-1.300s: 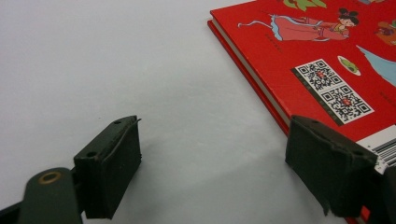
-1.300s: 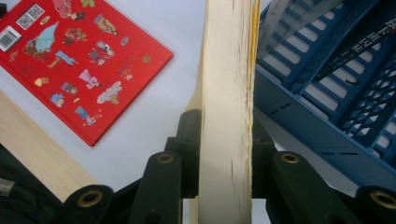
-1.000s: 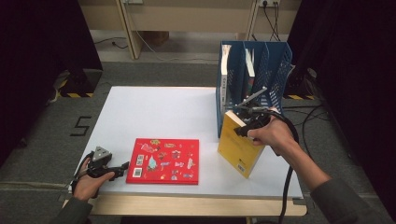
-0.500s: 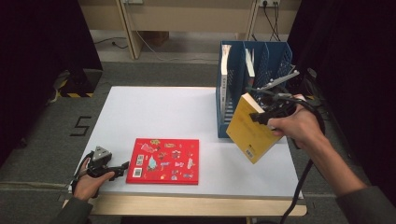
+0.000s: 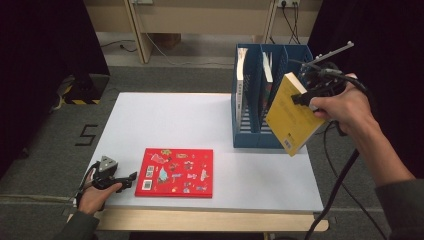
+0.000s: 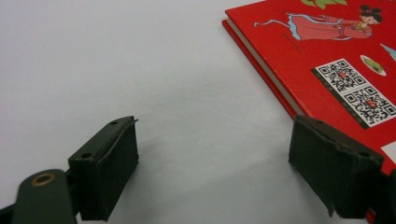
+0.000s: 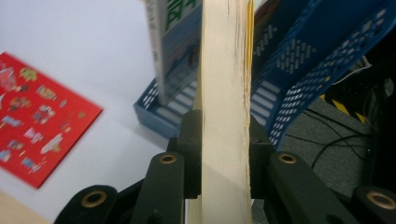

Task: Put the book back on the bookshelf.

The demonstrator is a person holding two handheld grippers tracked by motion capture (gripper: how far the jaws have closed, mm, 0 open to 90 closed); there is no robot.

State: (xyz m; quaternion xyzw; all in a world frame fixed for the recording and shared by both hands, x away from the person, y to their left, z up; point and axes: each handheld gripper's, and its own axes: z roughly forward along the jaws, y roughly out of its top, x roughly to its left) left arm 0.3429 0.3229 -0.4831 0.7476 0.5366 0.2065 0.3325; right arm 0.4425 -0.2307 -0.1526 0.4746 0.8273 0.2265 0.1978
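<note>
**Yellow book held tilted in the air beside the blue file rack**

The right gripper (image 5: 303, 95) is clamped on a yellow paperback book (image 5: 294, 116), its two black jaws pressing the covers from either side near one upper corner. In the right gripper view the book's cream page edge (image 7: 225, 107) runs straight up from between those jaws. The book hangs below and to the left of the gripper, clear of the white table (image 5: 165, 120). Its long axis is tilted: the gripped upper end leans back toward the rack, and the lower corner points down toward the table's near right edge. Its yellow cover faces left and toward the person.

Just behind and to the left of the right gripper stands a blue slotted plastic file rack (image 5: 260, 140) with books upright in its compartments.

The left gripper (image 5: 131, 177) rests low at the table's near left corner, and its jaws have just been opening; they stand wide apart with bare table between them. Just to its right lies a flat red picture-covered book (image 5: 176, 171), its near corner beside the right-hand jaw in the left gripper view.
</note>
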